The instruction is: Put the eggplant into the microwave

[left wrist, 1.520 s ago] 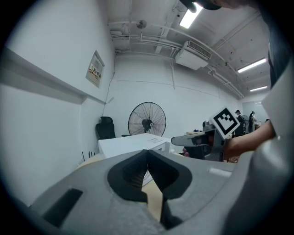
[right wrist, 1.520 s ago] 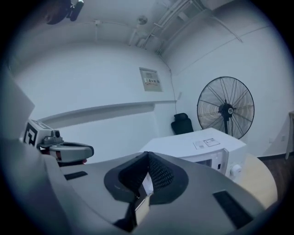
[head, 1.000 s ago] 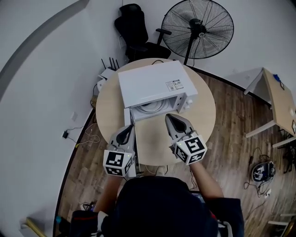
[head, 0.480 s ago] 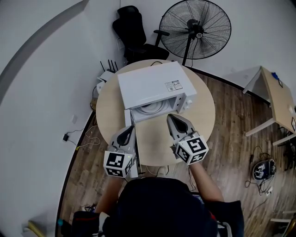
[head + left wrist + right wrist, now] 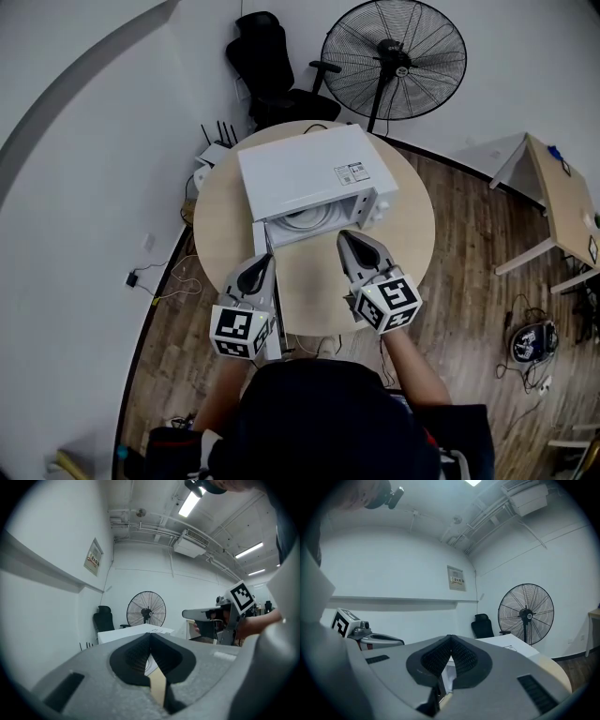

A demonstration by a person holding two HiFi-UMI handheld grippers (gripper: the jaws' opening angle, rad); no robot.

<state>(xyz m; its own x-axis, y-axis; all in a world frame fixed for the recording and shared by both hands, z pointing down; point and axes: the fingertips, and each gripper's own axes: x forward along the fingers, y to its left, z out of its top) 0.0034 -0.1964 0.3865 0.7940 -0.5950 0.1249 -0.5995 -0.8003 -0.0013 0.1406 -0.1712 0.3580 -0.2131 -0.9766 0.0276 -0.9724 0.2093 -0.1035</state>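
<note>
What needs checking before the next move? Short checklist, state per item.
1. Eggplant located: not ok. None shows in any view.
2. Microwave door open: ok. It is swung out on the left and the cavity faces the person.
3. Cavity free: cannot tell. The turntable shows at the front, but the rest is hidden under the top.
4. Left gripper ready to pick: not ok. The jaws are together and hold nothing.
5. Right gripper ready to pick: not ok. The jaws are together and hold nothing.
6. Grippers off the microwave: ok. Both hang over the table in front of it.
</note>
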